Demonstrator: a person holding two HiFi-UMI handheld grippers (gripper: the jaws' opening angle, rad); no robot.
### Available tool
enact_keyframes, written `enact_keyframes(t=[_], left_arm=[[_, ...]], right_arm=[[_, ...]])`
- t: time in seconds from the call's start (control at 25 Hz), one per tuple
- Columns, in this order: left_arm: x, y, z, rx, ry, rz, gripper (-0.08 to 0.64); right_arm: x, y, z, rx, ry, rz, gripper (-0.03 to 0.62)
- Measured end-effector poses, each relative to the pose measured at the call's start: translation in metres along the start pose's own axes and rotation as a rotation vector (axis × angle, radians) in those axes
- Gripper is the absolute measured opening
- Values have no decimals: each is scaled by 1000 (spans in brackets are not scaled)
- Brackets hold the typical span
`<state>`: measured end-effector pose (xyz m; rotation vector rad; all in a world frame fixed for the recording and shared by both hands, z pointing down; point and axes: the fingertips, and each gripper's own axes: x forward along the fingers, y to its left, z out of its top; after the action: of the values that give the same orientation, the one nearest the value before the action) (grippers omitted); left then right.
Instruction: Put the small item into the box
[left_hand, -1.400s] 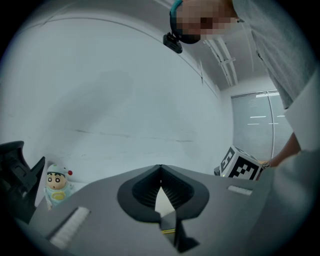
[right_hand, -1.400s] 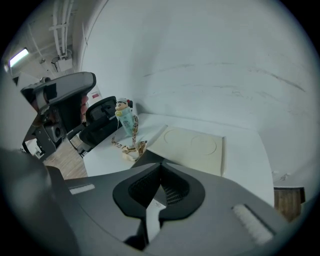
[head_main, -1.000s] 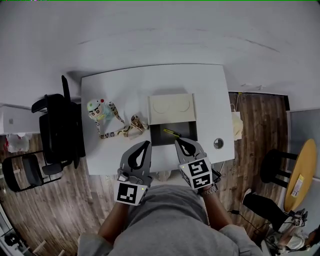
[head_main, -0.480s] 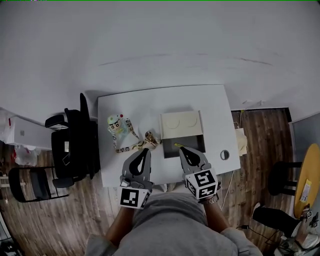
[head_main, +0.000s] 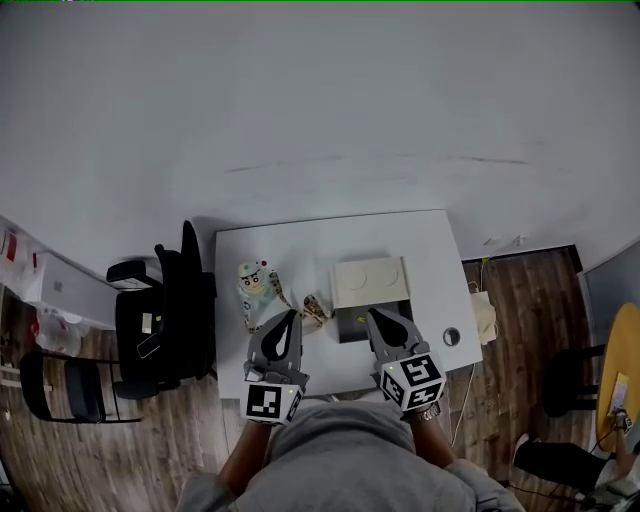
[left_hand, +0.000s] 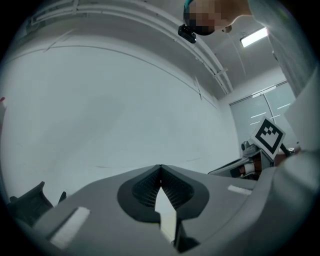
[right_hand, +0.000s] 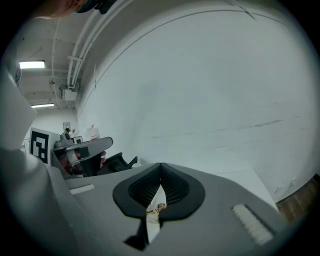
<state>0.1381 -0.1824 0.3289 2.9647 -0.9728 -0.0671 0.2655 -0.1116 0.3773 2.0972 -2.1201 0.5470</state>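
Both tools hang at the near edge of the white desk (head_main: 420, 240), close to the person's body, and neither is working on anything. The left tool (head_main: 290, 317) has its jaws pressed together with nothing between them; its own view (left_hand: 160, 170) shows only the wall beyond the closed tips. The right tool (head_main: 373, 315) is also closed, tips meeting (right_hand: 161, 167). A sliver of something tan shows through the slit below its tips, apparently lying beyond the jaws rather than gripped.

The cream cardboard box (head_main: 370, 283) stands just ahead of the right tool with its lid folded back, and its dark inside (head_main: 372, 322) faces up. That inside is too small and dark to tell whether anything lies in it. A small tan patterned bundle (head_main: 316, 310) sits on the desk just left of the box, near the left tool's tip. A little toy figure with a pale green cap (head_main: 257, 279) lies further left, near a black office chair (head_main: 160, 320).

This reads as a pause between grasps: no item is being carried. If the bundle is the next piece, the left tool needs to open, drop onto it, close, then cross the short gap rightward and release over the open box.
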Motion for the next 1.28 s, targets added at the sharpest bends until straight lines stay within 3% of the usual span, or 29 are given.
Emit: enact_keyframes(t=[0.68,1.28], left_arm=[[17,-2,44,22,-96,-5,3],[17,8,38,11,-94,-13,3]], right_arm=[[-13,1,65,-27,-185,7,15],[-2,9,68,-22,-219,4,15]])
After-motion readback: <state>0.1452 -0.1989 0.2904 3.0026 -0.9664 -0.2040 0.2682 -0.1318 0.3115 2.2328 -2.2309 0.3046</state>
